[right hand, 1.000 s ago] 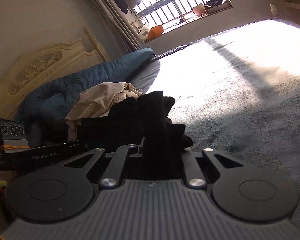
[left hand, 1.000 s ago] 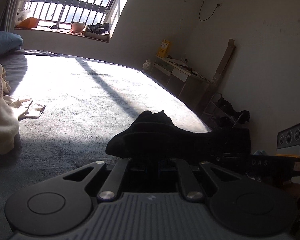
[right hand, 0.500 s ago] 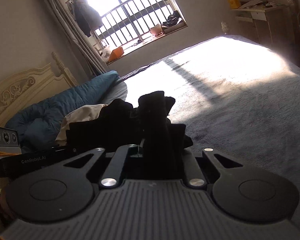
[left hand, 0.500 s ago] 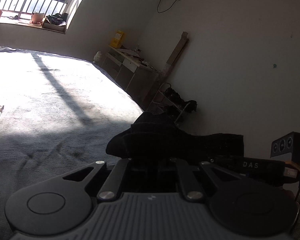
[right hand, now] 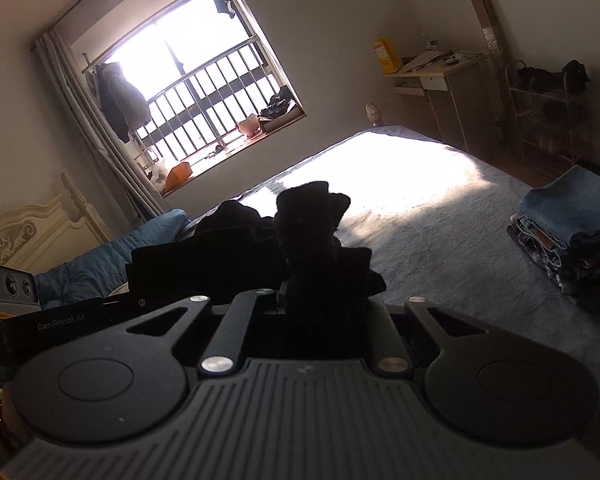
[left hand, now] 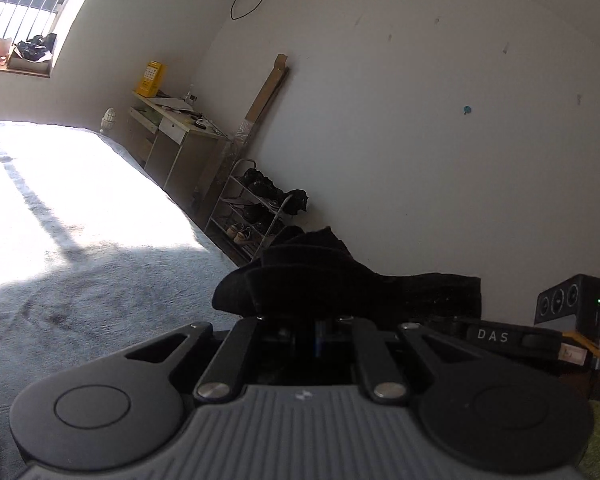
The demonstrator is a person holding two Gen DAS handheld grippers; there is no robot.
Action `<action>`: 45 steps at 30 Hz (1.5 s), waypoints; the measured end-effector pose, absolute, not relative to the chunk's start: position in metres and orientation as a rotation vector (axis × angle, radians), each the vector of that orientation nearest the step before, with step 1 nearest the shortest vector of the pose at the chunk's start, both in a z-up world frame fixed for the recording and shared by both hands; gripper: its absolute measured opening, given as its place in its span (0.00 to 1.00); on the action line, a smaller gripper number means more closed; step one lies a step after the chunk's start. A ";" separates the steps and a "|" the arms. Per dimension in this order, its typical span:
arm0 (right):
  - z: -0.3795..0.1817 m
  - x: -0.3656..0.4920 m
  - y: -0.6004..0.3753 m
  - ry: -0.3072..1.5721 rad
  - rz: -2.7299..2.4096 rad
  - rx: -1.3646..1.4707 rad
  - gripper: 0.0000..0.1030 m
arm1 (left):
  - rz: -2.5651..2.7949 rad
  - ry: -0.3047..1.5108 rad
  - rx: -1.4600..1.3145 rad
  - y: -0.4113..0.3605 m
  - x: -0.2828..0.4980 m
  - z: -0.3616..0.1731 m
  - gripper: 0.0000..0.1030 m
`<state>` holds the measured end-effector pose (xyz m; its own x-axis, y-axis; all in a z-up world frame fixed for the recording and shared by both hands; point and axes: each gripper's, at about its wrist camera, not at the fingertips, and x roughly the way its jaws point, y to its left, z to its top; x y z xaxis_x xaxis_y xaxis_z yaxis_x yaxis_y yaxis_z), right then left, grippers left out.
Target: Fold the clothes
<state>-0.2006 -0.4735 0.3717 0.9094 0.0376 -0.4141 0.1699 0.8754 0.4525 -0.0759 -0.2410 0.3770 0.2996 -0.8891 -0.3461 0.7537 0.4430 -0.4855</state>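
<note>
1. Left wrist: my left gripper (left hand: 300, 312) pinches the black garment (left hand: 340, 280), held above the bed (left hand: 80, 280).
2. Right wrist: my right gripper (right hand: 320, 300) clamps its other end. I judge it lifted for spreading; next, lay it flat on the bed.

Black garment (left hand: 340, 280) bunches over left tool (left hand: 300, 316) tips, concealing them; likewise at right tool (right hand: 320, 292). Folded clothes stack (right hand: 572, 232) is cut off by the frame edge.
</note>
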 end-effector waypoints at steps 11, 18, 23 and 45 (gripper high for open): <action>0.361 -0.213 -0.554 0.438 0.040 0.494 0.09 | -0.957 0.615 -0.210 -0.317 -0.109 0.378 0.08; 0.338 -0.196 -0.635 0.479 0.239 0.520 0.09 | -0.755 0.644 -0.218 -0.384 -0.140 0.376 0.08; 0.319 -0.177 -0.687 0.553 0.334 0.508 0.09 | -0.658 0.691 -0.265 -0.425 -0.144 0.357 0.08; 0.135 -0.081 -0.748 0.733 0.303 0.352 0.09 | -0.631 0.792 -0.243 -0.496 -0.019 0.140 0.08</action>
<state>-0.0808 -0.7481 0.1346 0.7047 0.3876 -0.5942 -0.1451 0.8986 0.4140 -0.0191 -0.4958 0.1404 0.5320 -0.6112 -0.5860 0.4353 0.7910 -0.4299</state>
